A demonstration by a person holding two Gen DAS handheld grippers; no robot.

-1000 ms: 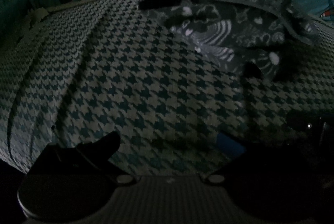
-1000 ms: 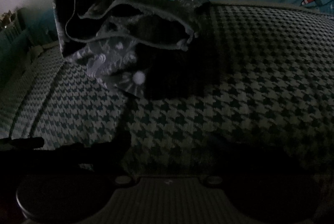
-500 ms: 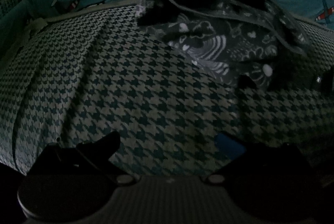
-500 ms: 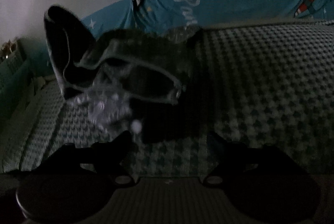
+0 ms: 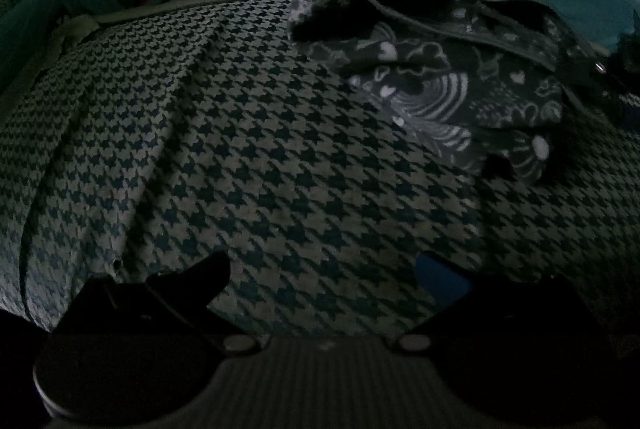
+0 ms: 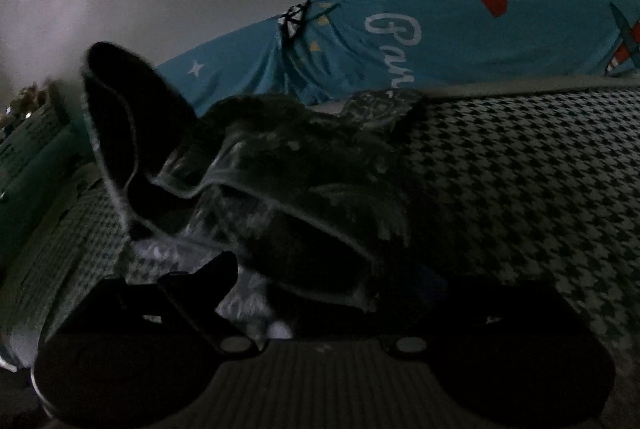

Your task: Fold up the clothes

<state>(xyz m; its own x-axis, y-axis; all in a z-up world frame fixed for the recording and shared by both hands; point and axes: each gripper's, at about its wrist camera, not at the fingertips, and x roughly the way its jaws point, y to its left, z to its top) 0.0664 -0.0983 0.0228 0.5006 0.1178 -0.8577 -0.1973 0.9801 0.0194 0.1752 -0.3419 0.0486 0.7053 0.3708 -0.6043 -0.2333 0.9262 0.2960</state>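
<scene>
Where it lies crumpled, dark patterned garment (image 5: 432,85) shows pale swirls.

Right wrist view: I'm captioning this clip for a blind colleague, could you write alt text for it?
A crumpled dark patterned garment lies on a houndstooth bed cover, right in front of the right gripper, whose jaws are opening with the cloth's near edge between them but not pinched. Behind are a blue printed sheet and a pale wall, in dim light.

Bare houndstooth bedspread (image 5: 248,165) open at left, crumpled dark garment (image 5: 452,85) blocking right, blue headboard cover (image 6: 460,37) behind.
</scene>
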